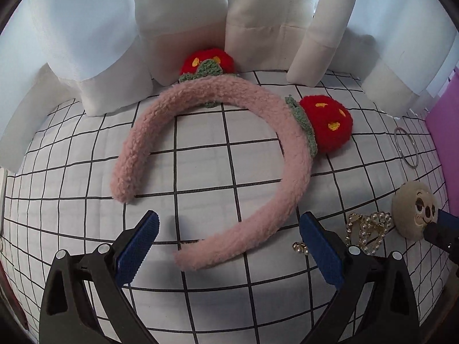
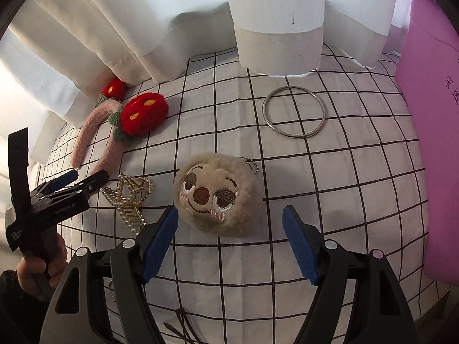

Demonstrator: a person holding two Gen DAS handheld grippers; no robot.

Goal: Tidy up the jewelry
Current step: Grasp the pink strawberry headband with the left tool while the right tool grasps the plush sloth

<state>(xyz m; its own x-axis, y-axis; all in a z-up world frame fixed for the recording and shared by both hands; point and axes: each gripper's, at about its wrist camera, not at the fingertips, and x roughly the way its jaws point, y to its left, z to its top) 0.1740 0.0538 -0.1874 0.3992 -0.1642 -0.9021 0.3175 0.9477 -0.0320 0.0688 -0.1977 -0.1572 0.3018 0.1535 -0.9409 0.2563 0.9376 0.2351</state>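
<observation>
A pink fuzzy headband with two red strawberry puffs lies on the checked cloth. My left gripper hangs open over its near end, which lies between the blue pads without touching them. In the right wrist view a beige plush face keychain lies face up. My right gripper stands open just above the plush, with a pad on each side and neither pressing it. A pearl hair claw lies left of the plush and a silver bangle lies farther back.
White curtain folds hang onto the cloth along the back. A purple sheet stands at the right edge. The left gripper, held by a hand, is close beside the hair claw. A dark cord lies at the near edge.
</observation>
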